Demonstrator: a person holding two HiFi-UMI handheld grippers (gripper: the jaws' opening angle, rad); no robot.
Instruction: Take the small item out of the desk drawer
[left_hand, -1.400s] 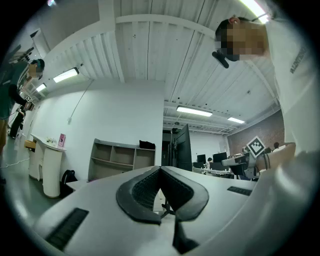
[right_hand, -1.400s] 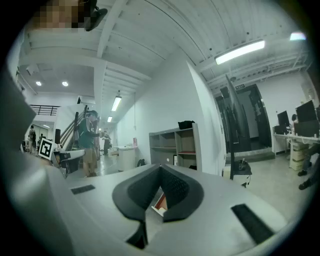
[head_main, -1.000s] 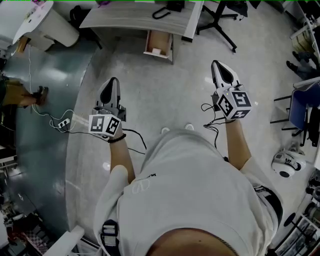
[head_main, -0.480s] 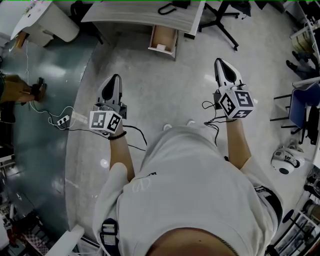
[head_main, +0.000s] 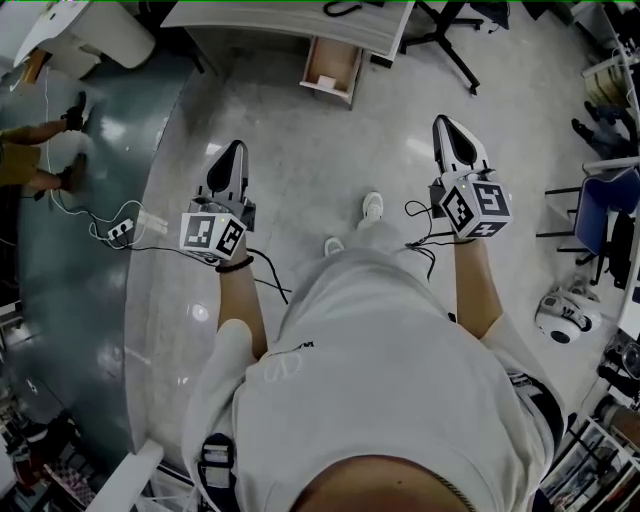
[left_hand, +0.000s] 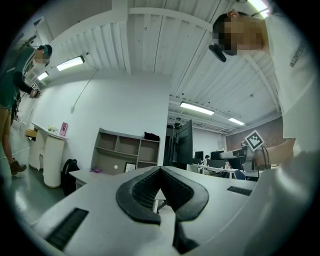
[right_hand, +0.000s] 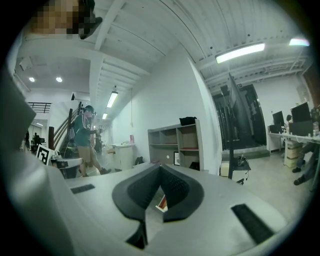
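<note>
Shoe (head_main: 372, 206) has swung forward since a second ago: a step toward the drawer (head_main: 333, 68), which hangs open under the tabletop (head_main: 280, 20). Left claw (head_main: 235, 148) and right claw (head_main: 443, 122) are both closed and empty, well short of the drawer. Small pale item (head_main: 325, 80) probably inside the drawer; too small to confirm.

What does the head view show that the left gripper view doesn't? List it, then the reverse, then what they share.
Head view only: the inside of the open drawer, a power strip on the floor, and the person's white shoe. Left gripper view only: a shelf unit and ceiling lights. Both: the left gripper, shut and empty.
</note>
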